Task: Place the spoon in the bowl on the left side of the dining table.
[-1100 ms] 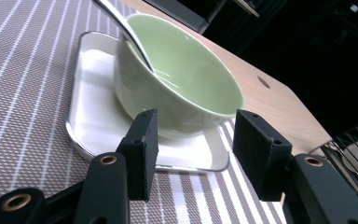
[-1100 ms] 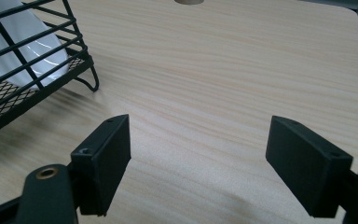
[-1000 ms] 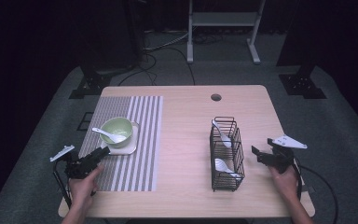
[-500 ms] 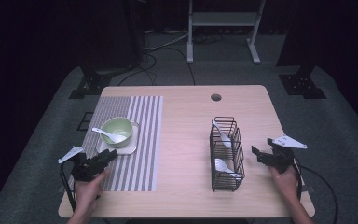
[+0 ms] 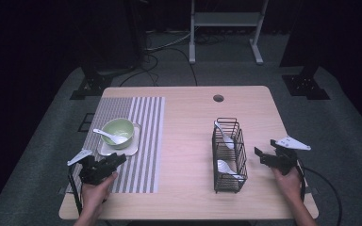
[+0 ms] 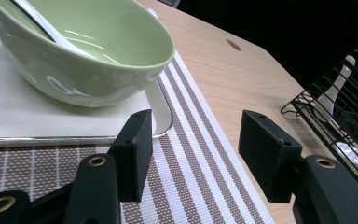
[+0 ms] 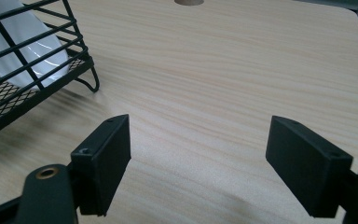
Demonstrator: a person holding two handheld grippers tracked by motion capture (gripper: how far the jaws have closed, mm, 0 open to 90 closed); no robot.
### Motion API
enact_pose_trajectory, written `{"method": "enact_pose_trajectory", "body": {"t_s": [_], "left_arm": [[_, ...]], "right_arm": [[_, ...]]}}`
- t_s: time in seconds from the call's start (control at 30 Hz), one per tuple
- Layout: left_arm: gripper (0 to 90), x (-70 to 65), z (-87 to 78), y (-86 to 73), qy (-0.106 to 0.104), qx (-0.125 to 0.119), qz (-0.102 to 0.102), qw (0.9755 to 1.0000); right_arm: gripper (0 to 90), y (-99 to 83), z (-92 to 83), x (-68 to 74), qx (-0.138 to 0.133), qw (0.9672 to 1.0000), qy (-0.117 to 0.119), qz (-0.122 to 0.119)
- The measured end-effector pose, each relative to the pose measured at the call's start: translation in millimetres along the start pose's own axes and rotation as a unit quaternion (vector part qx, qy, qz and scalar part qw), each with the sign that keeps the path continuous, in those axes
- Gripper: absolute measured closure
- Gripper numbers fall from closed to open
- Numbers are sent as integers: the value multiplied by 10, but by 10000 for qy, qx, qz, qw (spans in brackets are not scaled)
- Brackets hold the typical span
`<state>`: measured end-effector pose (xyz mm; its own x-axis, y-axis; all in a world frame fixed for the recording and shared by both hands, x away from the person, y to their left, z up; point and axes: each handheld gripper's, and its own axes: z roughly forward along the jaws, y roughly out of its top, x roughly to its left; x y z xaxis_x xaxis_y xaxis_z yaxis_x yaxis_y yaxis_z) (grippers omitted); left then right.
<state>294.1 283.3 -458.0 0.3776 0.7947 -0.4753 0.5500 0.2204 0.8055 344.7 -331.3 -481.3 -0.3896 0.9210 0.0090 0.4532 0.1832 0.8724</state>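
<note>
A pale green bowl [image 5: 119, 130] with a white spoon [image 5: 109, 136] in it stands on a white square plate [image 5: 102, 150] on the striped placemat [image 5: 143, 141]. My left gripper [image 5: 115, 160] lies low over the mat's near left part, just short of the plate. It is open; its jaws have just been opening with nothing between them. In the left gripper view the bowl [image 6: 84, 51] and the plate's corner [image 6: 161, 109] sit just beyond the left gripper [image 6: 196, 135]. My right gripper [image 5: 260, 157] is open and empty to the right of a black wire basket [image 5: 228, 157].
The basket holds two white spoons [image 5: 225, 136] [image 5: 226, 168], and its corner [image 7: 32, 70] shows in the right gripper view. A cable hole [image 5: 218, 98] lies near the table's far edge. Bare wood [image 5: 184, 141] lies between mat and basket.
My left gripper has shifted to the right, from the mat's left edge onto the mat near the plate. Its jaws stand a little wider. The right gripper has kept still.
</note>
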Motion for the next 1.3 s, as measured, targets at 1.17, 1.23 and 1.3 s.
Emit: {"method": "enact_pose_trajectory", "body": {"t_s": [1.17,1.23,1.3], "left_arm": [[279,-502,297,-25,-344,332,627,9969],[269,-526,316,-26,-362,356,648,9966],[259,-556,338,-26,-382,362,663,9964]], "right_arm": [[209,-2,-5,-6,-18,10000,25,16],[209,-2,-6,-7,-20,10000,28,19],[208,-2,-5,-7,-18,10000,29,20]]}}
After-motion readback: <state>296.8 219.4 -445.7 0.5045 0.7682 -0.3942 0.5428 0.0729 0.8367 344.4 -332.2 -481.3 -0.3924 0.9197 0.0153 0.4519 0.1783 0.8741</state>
